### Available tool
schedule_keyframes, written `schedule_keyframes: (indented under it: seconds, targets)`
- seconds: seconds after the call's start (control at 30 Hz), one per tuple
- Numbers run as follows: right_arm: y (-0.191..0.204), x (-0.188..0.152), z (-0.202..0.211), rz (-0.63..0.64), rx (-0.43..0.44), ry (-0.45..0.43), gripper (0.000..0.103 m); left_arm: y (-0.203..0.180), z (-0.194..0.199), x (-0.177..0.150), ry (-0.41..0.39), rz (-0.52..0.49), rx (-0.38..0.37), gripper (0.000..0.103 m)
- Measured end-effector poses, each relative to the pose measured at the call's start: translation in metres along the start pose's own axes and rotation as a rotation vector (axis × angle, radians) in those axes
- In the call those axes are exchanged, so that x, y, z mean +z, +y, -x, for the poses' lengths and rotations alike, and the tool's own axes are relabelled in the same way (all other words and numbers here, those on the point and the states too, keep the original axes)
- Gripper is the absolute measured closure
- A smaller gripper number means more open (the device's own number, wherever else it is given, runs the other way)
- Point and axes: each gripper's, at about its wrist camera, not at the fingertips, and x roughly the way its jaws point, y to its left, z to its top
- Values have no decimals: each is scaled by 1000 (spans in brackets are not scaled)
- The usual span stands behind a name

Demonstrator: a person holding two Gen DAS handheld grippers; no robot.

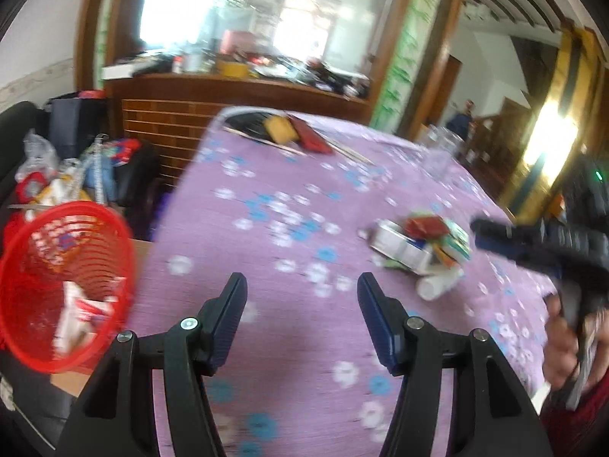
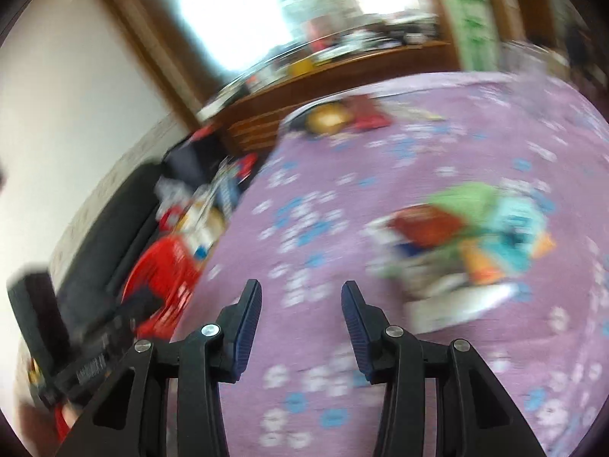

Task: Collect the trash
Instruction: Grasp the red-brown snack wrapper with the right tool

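Both grippers tilt down over the purple flowered tablecloth point(image 1: 289, 198). The left gripper point(image 1: 301, 297) has its 2 fingers parted with only cloth between them. The right gripper point(image 2: 301, 302) is likewise parted and holds nothing; in the left view a hand point(image 1: 563, 342) grips it at the right edge. The trash pile point(image 1: 422, 251) lies on the table, ahead and right of both. The red basket point(image 1: 64, 289) sits off the table's left edge, with wrappers inside.
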Motion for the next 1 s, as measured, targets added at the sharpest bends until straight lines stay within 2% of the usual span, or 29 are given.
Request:
schedule_keyframes:
  seconds: [0.07, 0.27, 0.47, 0.6, 0.7, 0.73, 0.83, 1.0]
  targets:
    - [-30, 14, 5, -81, -16, -27, 42, -17, -11, -1, 30, -22, -19, 44]
    - [-79, 46, -26, -202, -20, 26, 41, -41, -27, -4, 82, -50, -43, 43]
    - [-93, 55, -71, -257, 18, 108, 41, -46, -34, -3, 104, -63, -34, 43]
    - [-85, 50, -85, -231, 29, 133, 41, -46, -39, -1, 114, -64, -27, 43]
    - [-72, 43, -85, -161, 46, 141, 61, -49, -43, 1, 123, -65, -17, 43]
    - [-69, 40, -83, -141, 49, 139, 64, -50, -45, 2, 127, -64, -15, 43]
    - [-58, 31, -68, -75, 38, 100, 68, -54, -50, 4, 139, -60, -16, 43]
    - [-65, 22, -25, -81, 70, 4, 68, -63, -66, 12, 180, -27, -30, 42]
